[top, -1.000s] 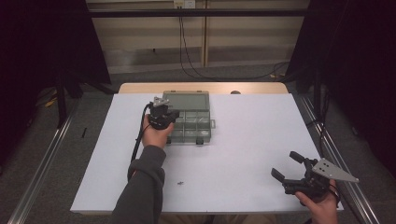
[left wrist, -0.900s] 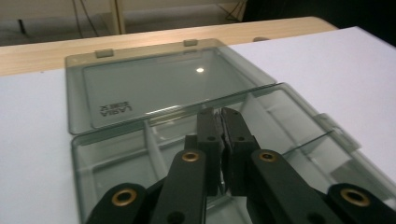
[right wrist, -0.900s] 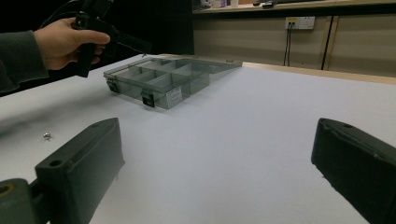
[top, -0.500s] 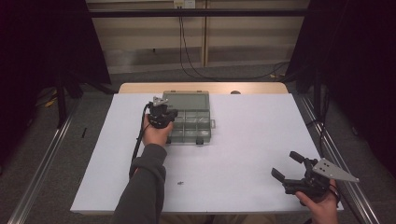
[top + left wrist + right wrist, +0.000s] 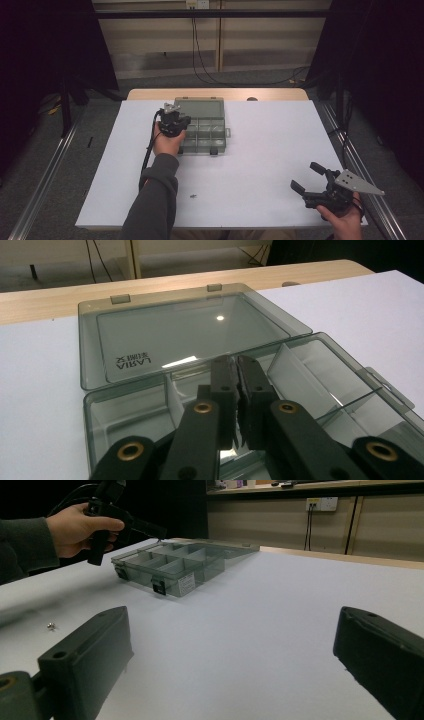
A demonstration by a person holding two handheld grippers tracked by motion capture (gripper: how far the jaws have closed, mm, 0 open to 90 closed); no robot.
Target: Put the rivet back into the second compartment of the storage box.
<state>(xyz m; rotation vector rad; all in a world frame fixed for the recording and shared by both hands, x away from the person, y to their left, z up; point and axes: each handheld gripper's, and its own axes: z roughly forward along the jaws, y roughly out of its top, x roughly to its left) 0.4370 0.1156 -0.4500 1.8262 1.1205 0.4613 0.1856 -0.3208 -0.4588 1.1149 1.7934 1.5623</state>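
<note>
A clear grey plastic compartment box [image 5: 212, 141] lies open at the far middle of the white table, its lid [image 5: 199, 106] flat behind it. In the left gripper view the lid [image 5: 190, 330] bears printed lettering and the compartments [image 5: 310, 370] look bare. My left gripper [image 5: 182, 122] hovers over the box's left compartments, its jaws [image 5: 236, 365] shut together with nothing visible between them. My right gripper [image 5: 306, 176] rests at the table's near right corner, open, with only bare table between its jaws [image 5: 235, 645]. From there I see the box [image 5: 170, 570] and the left hand [image 5: 75, 527].
A tiny screw-like piece [image 5: 192, 196] lies on the table in front of the left forearm; the same piece [image 5: 51, 626] is at the left of the right gripper view. A wooden strip [image 5: 280, 94] edges the table's far side. Cables hang behind.
</note>
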